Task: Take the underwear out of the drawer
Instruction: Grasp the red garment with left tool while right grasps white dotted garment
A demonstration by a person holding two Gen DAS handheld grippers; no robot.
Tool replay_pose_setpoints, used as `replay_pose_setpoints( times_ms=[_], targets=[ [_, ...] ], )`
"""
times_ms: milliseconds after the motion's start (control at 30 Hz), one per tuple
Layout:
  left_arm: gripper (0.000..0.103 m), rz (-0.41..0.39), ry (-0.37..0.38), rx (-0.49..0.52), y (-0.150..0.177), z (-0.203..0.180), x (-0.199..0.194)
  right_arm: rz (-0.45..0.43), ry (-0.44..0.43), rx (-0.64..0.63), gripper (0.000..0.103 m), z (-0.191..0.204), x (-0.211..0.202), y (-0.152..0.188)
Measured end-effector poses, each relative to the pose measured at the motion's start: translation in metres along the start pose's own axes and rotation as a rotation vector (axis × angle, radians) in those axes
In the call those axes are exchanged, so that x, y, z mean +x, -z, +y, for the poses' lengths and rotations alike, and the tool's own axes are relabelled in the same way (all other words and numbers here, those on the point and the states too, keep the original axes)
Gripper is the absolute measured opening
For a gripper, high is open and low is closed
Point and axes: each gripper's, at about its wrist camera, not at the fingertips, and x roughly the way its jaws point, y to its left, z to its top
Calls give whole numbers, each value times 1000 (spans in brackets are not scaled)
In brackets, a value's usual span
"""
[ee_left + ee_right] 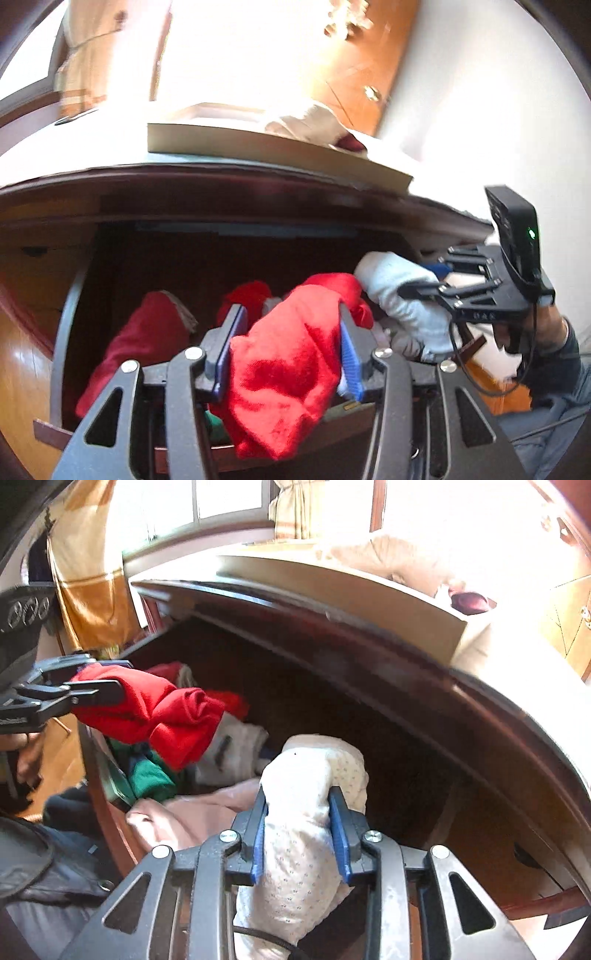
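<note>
An open dark wooden drawer [177, 258] holds a heap of garments. My left gripper [290, 314] is shut on red underwear [284, 369], which bulges between the blue pads and hangs over the drawer's front edge. In the right wrist view the same left gripper [99, 686] holds the red underwear [159, 712] above the drawer's left end. My right gripper [298, 794] is shut on white dotted underwear [303, 856], lifted over the drawer [388, 757]. From the left wrist view, the right gripper [424, 291] pinches that white underwear [399, 291] at the drawer's right side.
Left in the drawer are a dark red garment [140, 332], a green one [151, 775], a pink one [192, 812] and a white one [236, 749]. A shallow pale tray [258, 147] with cloth sits on the dresser top. A person's sleeve [565, 354] is at right.
</note>
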Motion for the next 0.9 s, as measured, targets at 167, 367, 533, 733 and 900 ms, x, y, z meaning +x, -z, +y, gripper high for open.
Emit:
replay_pose_setpoints(
  times_ms=[167, 367, 533, 733, 900],
  targets=[
    [47, -29, -41, -41, 8, 8, -2, 8, -49, -23, 32, 8, 2, 0],
    [47, -9, -80, -14, 14, 5, 4, 129, -61, -66, 40, 21, 31, -7],
    [47, 15, -111, 14, 18, 2, 11, 218, -44, -51, 62, 19, 42, -11],
    [48, 41, -132, 38, 22, -2, 17, 275, -25, -24, 62, 14, 52, -9],
    [50, 54, -137, 32, 25, -1, 20, 294, -20, -63, 51, 19, 59, -7]
  ],
)
